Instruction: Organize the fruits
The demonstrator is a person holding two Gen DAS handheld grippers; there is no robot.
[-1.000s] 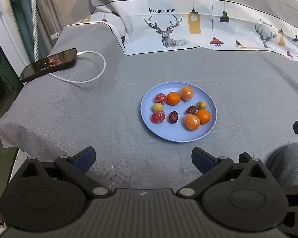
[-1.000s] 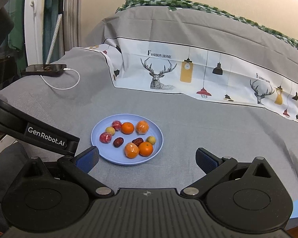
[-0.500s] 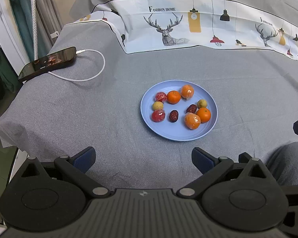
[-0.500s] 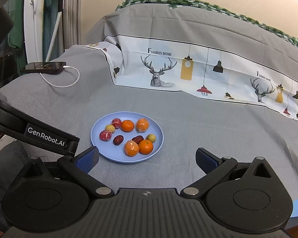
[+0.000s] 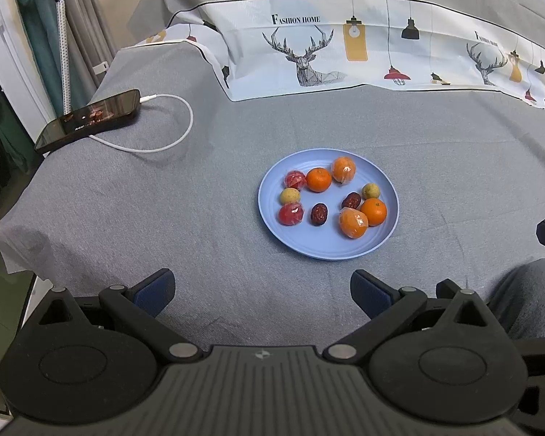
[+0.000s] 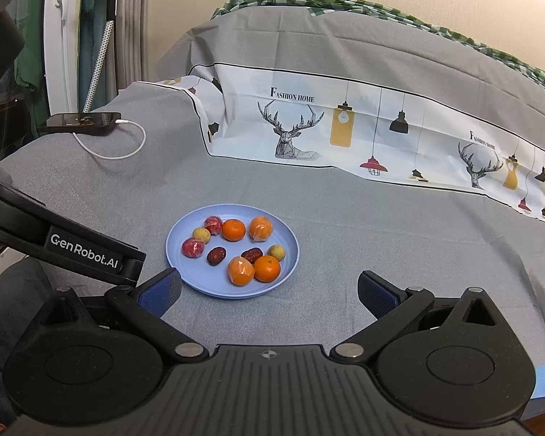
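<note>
A light blue plate [image 5: 272, 214] [image 6: 290, 243] lies on the grey bedsheet and holds several small fruits: oranges [image 5: 318, 180] [image 6: 267, 268], some wrapped in clear film [image 5: 352, 222], red fruits [image 5: 291, 214], small yellow-green fruits [image 5: 290, 195] and dark red dates [image 5: 318, 213]. My left gripper [image 5: 261, 289] is open and empty, hovering just in front of the plate. My right gripper [image 6: 269, 292] is open and empty, at the plate's near right edge.
A black phone [image 5: 89, 120] [image 6: 80, 122] with a white charging cable [image 5: 170, 138] lies at the bed's far left corner. A patterned white cloth [image 5: 363, 58] lies behind the plate. The bed edge drops off at the left. The left gripper's body [image 6: 72, 247] shows at the right wrist view's left.
Both grippers have drifted slightly; the plate sits a touch higher in both views. Both grippers stay open and empty.
</note>
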